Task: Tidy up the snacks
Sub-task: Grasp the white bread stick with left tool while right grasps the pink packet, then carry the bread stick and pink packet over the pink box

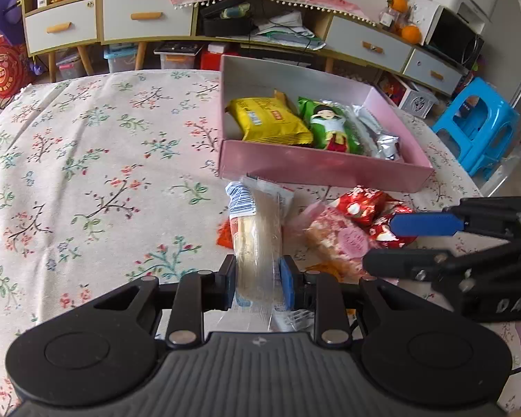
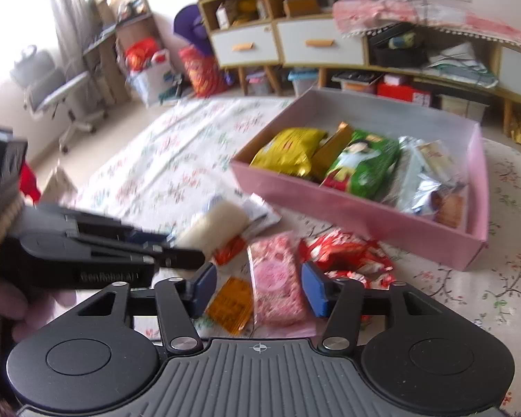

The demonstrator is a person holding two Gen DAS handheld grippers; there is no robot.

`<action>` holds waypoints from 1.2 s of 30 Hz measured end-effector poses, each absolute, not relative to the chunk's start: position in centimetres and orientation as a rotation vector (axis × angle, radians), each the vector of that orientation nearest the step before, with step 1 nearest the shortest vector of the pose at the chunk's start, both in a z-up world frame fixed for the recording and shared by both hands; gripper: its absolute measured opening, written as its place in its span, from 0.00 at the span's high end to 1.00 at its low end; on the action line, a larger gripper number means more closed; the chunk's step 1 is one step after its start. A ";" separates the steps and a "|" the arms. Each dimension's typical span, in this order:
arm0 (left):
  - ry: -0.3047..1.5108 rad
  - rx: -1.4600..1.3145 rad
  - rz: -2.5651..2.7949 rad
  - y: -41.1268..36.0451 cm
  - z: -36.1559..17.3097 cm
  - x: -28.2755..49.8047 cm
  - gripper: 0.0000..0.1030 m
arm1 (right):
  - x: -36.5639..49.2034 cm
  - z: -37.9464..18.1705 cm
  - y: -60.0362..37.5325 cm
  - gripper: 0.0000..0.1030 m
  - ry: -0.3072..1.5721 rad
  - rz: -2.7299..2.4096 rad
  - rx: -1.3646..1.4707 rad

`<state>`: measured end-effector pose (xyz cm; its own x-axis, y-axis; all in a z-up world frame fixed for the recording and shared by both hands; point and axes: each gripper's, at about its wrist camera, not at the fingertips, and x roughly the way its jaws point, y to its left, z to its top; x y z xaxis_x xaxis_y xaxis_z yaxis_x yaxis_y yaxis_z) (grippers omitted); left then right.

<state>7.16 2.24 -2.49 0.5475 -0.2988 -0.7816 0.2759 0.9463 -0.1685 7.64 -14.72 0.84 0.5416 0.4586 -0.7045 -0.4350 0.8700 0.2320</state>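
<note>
My left gripper (image 1: 257,283) is shut on a clear-wrapped pale roll snack (image 1: 257,232), held just above the tablecloth in front of the pink box (image 1: 323,168). The roll also shows in the right wrist view (image 2: 215,224), in the left gripper's fingers. My right gripper (image 2: 258,288) is open, its pads either side of a pink rice-cracker pack (image 2: 276,278) without touching it. It enters the left wrist view from the right (image 1: 399,243), above the same pack (image 1: 337,239). Red packets (image 2: 344,253) and an orange packet (image 2: 231,304) lie beside it.
The pink box holds a yellow pack (image 1: 271,120), a green pack (image 1: 330,128) and silver packs (image 1: 382,135). A floral cloth (image 1: 97,160) covers the table. A blue stool (image 1: 479,128) stands off the table's right; cabinets (image 1: 128,17) line the far wall.
</note>
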 end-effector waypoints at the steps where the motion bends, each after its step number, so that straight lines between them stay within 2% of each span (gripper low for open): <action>1: 0.934 -0.026 -0.335 2.4 -2.5 7.2 0.77 | 7.7 0.5 -14.4 0.53 0.856 0.529 0.013; 6: 0.939 -0.027 -0.327 2.9 -2.7 7.2 0.76 | 7.8 -0.7 -13.6 0.55 0.881 0.484 -0.042; 11: 0.933 -0.012 -0.317 2.4 -3.0 7.3 0.68 | 8.1 -1.5 -13.4 0.55 0.893 0.453 -0.064; 13: 0.928 -0.006 -0.312 2.2 -3.1 7.4 0.67 | 8.3 -1.9 -13.2 0.57 0.899 0.445 -0.077; 15: 0.920 -0.002 -0.304 2.0 -3.3 7.5 0.67 | 8.4 -2.3 -13.1 0.65 0.903 0.436 -0.083; 17: 0.915 0.001 -0.294 1.8 -3.3 7.7 0.67 | 8.5 -2.3 -13.2 0.68 0.900 0.432 -0.073; 21: 0.915 0.018 -0.274 1.3 -3.5 7.9 0.67 | 8.7 -2.1 -13.3 0.69 0.897 0.426 -0.061; 24: 0.918 0.013 -0.270 1.5 -3.4 8.1 0.69 | 8.7 -1.7 -13.4 0.69 0.896 0.419 -0.037; 29: 0.904 -0.031 -0.274 2.4 -2.5 8.0 0.79 | 8.8 -0.5 -13.9 0.69 0.885 0.423 0.028; 36: 0.909 -0.091 -0.303 3.0 -1.7 7.9 0.82 | 9.0 1.5 -14.9 0.69 0.861 0.434 0.139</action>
